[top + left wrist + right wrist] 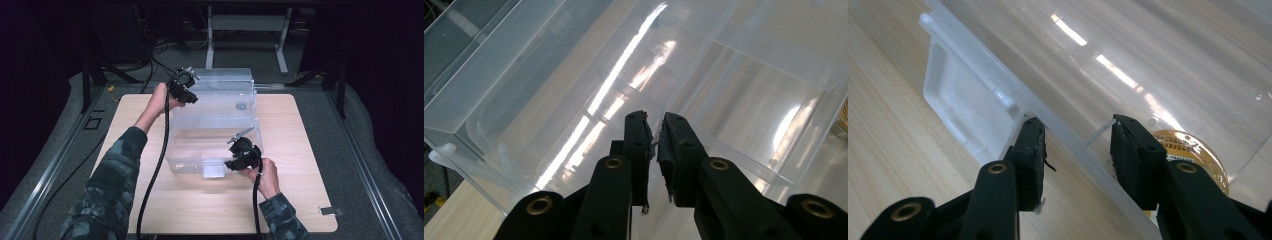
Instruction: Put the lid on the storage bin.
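Working at a clear plastic storage box (220,127) in the middle of the wooden counter (310,150), we have one claw on each end of it. The lid (225,87) stands raised at the far side, and the left claw (184,85) is up there at its far-left corner. In the left gripper view that claw (655,137) has its jaws drawn almost together, with a thin clear edge of the lid apparently pinched between them (the plastic is so transparent that we judge the pinch more than we see it).

The right claw (242,160) sits at the near rim of the box, just beside the white latch (214,169). In the right gripper view it (1077,142) stands partly open, one jaw outside the wall and one inside, straddling the rim (1068,137) without clearly pressing on it; the latch (965,112) hangs to one side. A small round tin with a yellow label (1193,155) lies inside the box, below the inner jaw.

We judge the box light, stiff in the walls yet springy in the lid, and slick all over; thin clear plastic like this can crack or pop free if twisted. The best holds look to be the thickened rim and the lid's corner edge, where a lip gives the pads something to catch. A steadying grip at the near rim should keep the box from sliding.
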Tool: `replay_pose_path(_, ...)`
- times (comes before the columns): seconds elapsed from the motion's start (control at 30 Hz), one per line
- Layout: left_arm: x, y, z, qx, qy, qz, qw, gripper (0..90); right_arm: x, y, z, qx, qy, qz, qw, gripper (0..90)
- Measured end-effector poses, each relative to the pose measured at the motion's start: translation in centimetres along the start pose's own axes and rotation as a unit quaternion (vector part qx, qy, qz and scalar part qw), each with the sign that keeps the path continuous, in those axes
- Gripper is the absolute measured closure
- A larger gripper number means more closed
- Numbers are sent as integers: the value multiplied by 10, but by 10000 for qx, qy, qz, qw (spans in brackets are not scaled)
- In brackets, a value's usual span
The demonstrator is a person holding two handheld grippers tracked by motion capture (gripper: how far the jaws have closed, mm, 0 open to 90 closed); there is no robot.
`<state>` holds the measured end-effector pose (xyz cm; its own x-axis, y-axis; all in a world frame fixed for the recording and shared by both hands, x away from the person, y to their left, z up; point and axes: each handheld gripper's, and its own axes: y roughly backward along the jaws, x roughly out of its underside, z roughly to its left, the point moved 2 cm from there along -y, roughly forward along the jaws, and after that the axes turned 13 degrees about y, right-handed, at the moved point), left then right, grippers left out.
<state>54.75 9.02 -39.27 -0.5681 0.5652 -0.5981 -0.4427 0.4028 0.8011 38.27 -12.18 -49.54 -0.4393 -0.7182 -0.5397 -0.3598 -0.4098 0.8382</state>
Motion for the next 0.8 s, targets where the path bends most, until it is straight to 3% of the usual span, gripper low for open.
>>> replay_pose_path(0.2,3,4,-2,62,34,-106,9999,816,0,0,0,14,-10,3,10000,580)
replay_pose_path(0.8,13,22,-16,107,-188,-287,9994,825,0,0,1,65,-45,31,10000,575)
